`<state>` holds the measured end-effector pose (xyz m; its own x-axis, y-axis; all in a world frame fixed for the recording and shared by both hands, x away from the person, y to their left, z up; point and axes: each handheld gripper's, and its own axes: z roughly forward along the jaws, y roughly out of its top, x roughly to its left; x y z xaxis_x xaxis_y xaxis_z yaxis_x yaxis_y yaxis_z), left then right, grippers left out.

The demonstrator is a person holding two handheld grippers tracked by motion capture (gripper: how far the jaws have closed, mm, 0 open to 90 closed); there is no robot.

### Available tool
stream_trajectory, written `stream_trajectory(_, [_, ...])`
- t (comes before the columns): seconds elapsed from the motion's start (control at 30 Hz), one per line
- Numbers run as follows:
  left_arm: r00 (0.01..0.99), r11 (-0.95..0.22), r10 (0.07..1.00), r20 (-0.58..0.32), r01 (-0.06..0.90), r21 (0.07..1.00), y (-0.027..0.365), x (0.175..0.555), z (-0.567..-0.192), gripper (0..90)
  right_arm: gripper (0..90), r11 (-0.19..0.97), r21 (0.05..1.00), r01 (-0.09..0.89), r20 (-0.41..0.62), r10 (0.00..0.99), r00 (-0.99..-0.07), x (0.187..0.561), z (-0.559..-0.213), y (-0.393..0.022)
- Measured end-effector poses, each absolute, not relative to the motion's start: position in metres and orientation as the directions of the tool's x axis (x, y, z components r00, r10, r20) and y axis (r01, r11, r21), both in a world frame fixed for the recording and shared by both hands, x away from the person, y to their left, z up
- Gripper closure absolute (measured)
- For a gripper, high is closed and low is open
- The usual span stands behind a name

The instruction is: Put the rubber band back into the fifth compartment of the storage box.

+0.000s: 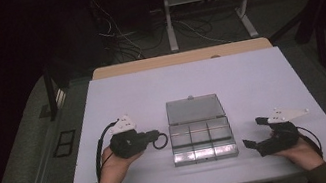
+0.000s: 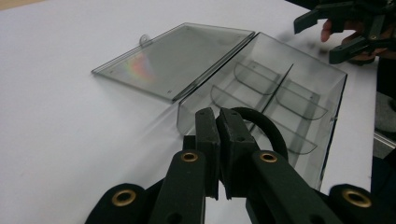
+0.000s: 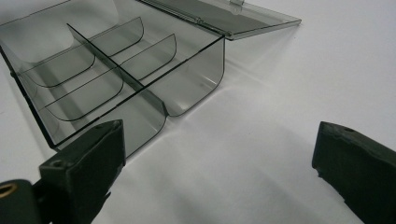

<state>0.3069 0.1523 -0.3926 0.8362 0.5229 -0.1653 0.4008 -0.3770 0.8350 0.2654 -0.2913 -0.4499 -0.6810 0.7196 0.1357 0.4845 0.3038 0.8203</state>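
Note:
A clear plastic organiser box with several compartments lies open at the table's middle, its lid flat behind it. My left gripper is just left of the box, shut on a black ring. In the left gripper view the ring curves out from the closed jaws toward the box. My right gripper is to the right of the box, held open with nothing between its fingers. In the right gripper view its jaws stand wide apart over bare table, with the box ahead at the left.
The white table has bare room all around the box. A wooden edge runs along its far side. Beyond it are a desk frame and cables on the floor.

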Motion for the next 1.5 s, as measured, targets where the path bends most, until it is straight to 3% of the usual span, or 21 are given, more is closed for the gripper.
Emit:
stream_trajectory(1.1, [0.909, -0.423, 0.379, -0.174, 0.337, 0.841, 0.064, 0.322, -0.393, 85.9, 2.6, 0.299, 0.822, 0.485, 0.141, 0.718, -0.682, 0.265, -0.450, -0.293])
stream_trajectory(1.5, [0.936, -0.513, 0.315, -0.155, 0.305, 0.802, 0.043, 0.318, -0.413, 86.0, 2.6, 0.300, 0.820, 0.487, 0.142, 0.718, -0.681, 0.265, -0.451, -0.293])
